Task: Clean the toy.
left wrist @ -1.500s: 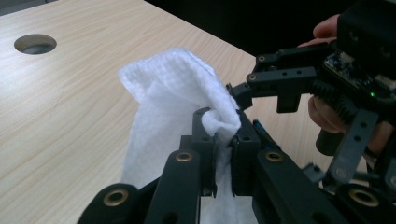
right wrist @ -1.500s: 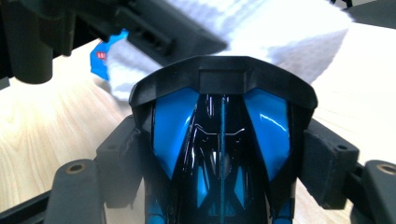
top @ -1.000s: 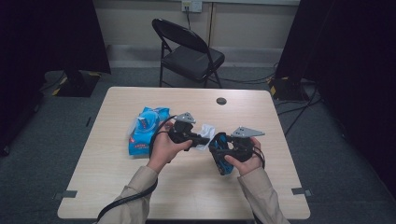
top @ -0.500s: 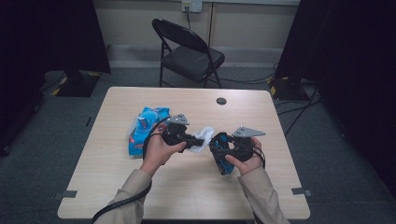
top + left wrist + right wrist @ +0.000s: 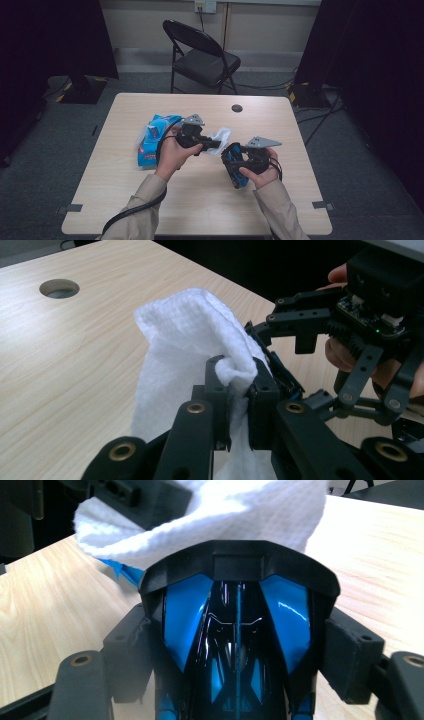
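Staying clamped, left claw [image 5: 239, 405] keeps white wipe [image 5: 185, 340] against blue toy car [image 5: 235, 645].

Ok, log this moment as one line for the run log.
left gripper: shut on white wipe | right gripper: shut on blue-and-black toy car | wipe at car's front | blue wipes pack: on table

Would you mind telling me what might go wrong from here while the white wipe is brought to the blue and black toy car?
1. The left gripper pinches only a fold of the white textured wipe, so rubbing may pull it free.
2. The right gripper clamps the glossy blue and black toy car by its sides; pressure could twist it out.
3. The blue wipes packet lies near the left forearm and could get nudged.
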`<action>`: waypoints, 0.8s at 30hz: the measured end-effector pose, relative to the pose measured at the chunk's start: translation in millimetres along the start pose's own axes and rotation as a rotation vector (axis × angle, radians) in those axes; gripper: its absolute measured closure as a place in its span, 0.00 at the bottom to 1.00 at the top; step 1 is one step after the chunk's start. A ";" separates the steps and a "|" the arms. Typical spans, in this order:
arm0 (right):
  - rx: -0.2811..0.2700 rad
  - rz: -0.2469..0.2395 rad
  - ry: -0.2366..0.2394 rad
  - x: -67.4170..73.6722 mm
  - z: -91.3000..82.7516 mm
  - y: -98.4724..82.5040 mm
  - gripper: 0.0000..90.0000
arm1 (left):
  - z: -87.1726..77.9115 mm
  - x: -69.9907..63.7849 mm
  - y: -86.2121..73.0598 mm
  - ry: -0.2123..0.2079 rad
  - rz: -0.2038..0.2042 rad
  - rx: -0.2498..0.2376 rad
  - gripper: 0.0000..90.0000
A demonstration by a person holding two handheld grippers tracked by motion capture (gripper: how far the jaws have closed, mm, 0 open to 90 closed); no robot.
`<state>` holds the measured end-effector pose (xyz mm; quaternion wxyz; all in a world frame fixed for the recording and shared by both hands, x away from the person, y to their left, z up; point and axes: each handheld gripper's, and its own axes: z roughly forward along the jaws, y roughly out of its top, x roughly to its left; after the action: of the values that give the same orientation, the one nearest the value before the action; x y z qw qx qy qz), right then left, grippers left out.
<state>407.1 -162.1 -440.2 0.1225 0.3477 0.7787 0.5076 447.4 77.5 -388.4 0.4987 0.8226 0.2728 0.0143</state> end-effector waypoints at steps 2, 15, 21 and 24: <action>-0.002 -0.003 0.000 0.5 0.2 0.2 0.29 | 1.7 -0.2 2.0 0.001 -0.001 -0.004 0.92; -0.003 -0.024 0.032 8.9 3.2 2.9 0.29 | 19.6 -1.1 6.1 -0.007 0.001 0.006 0.91; -0.001 -0.020 0.033 6.8 2.9 1.6 0.29 | 21.2 -1.9 6.1 -0.009 -0.005 0.006 0.92; -0.002 -0.021 0.031 7.1 2.7 1.8 0.29 | 20.8 -1.8 6.7 -0.009 0.001 0.008 0.92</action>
<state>404.2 -155.1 -438.7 0.1159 0.3315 0.7837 0.5122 454.9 57.4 -392.8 0.4966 0.8248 0.2702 0.0099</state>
